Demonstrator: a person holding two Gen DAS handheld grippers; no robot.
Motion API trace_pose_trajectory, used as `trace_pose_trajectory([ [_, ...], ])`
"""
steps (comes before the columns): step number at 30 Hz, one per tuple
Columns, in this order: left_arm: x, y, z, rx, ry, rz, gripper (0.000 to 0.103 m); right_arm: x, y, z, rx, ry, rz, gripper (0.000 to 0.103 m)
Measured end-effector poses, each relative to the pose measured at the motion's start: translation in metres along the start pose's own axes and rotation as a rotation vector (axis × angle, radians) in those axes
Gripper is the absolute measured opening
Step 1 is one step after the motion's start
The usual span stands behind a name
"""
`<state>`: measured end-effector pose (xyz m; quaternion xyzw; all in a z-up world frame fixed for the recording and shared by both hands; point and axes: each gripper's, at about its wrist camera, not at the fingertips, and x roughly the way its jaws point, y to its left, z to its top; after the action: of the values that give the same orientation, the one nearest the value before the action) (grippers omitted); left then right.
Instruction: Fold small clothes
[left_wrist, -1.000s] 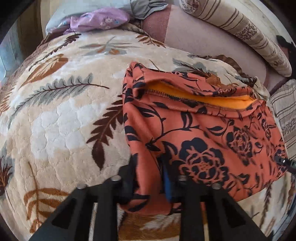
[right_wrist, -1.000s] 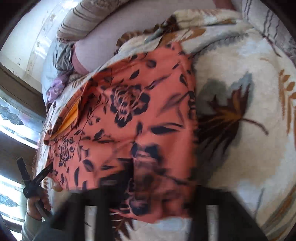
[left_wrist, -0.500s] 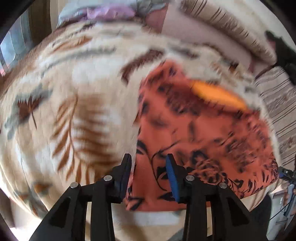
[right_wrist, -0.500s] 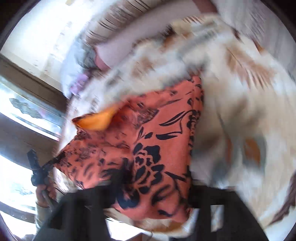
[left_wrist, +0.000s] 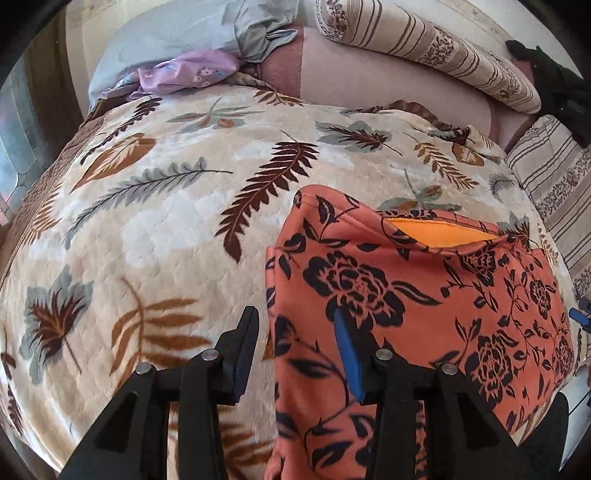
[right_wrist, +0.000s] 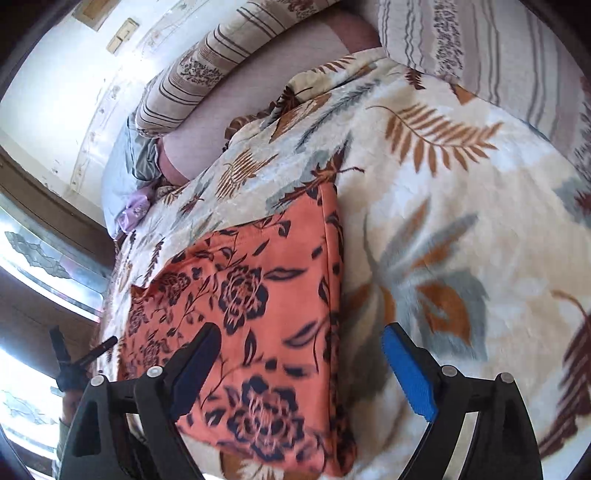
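Observation:
An orange garment with black flowers lies folded on the leaf-print blanket; a plain orange lining shows at its far edge. It also shows in the right wrist view. My left gripper is open and empty, its fingers astride the garment's near left edge, just above it. My right gripper is open and empty, wide apart over the garment's near right edge.
A purple cloth and a grey-blue pillow lie at the back left. Striped bolsters line the back and right. A window is at the left in the right wrist view.
Both grippers have let go of the garment and opened. The garment now lies folded on the blanket, and both grippers have drawn back from it.

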<state>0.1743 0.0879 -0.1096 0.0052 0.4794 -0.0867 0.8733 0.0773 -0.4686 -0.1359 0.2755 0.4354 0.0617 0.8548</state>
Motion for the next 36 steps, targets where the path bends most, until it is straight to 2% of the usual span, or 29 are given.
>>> trace_pose_trajectory([
  [4, 0.031, -0.006, 0.022, 0.056, 0.015, 0.041, 0.045, 0.040, 0.001, 0.024, -0.047, 0.002, -0.061, 0.091],
  [8, 0.050, -0.006, 0.037, 0.052, 0.018, 0.022, 0.055, 0.062, 0.000, 0.048, -0.058, -0.008, -0.068, 0.091],
  [12, 0.062, -0.008, 0.049, 0.053, 0.002, 0.020, 0.056, 0.080, 0.007, 0.070, -0.108, -0.023, -0.100, 0.090],
  [13, 0.066, -0.007, 0.051, 0.046, 0.004, 0.019, 0.056, 0.089, 0.009, 0.074, -0.133, -0.009, -0.116, 0.086],
  [14, 0.071, -0.005, 0.055, 0.026, 0.014, 0.012, 0.050, 0.096, 0.011, 0.077, -0.151, 0.003, -0.127, 0.079],
  [15, 0.075, -0.002, 0.058, -0.006, 0.027, 0.001, 0.029, 0.102, 0.012, 0.080, -0.161, 0.017, -0.140, 0.060],
  [17, 0.081, 0.006, 0.064, -0.086, 0.049, -0.032, 0.009, 0.109, 0.016, 0.085, -0.178, 0.028, -0.164, 0.035],
  [18, 0.081, 0.007, 0.067, -0.104, 0.052, -0.044, 0.007, 0.111, 0.019, 0.087, -0.185, 0.041, -0.168, 0.031],
  [19, 0.080, 0.006, 0.068, -0.100, 0.050, -0.048, 0.006, 0.112, 0.022, 0.088, -0.194, 0.055, -0.167, 0.019],
  [20, 0.078, 0.003, 0.069, -0.089, 0.042, -0.043, 0.006, 0.110, 0.025, 0.089, -0.203, 0.060, -0.169, 0.013],
  [21, 0.072, 0.001, 0.069, -0.080, 0.029, -0.038, 0.006, 0.105, 0.029, 0.089, -0.211, 0.056, -0.172, 0.011],
  [24, 0.037, -0.002, 0.067, -0.069, -0.066, -0.037, 0.005, 0.076, 0.043, 0.088, -0.229, -0.011, -0.170, 0.009],
  [28, -0.043, -0.008, 0.053, -0.037, -0.237, -0.055, 0.005, 0.009, 0.067, 0.079, -0.257, -0.151, -0.134, 0.008],
  [33, -0.171, -0.002, -0.012, -0.006, -0.480, -0.082, 0.006, -0.103, 0.093, 0.034, -0.278, -0.368, -0.037, 0.008],
  [36, -0.234, 0.007, -0.058, -0.001, -0.572, -0.086, 0.006, -0.168, 0.099, -0.007, -0.266, -0.473, 0.045, 0.008],
])
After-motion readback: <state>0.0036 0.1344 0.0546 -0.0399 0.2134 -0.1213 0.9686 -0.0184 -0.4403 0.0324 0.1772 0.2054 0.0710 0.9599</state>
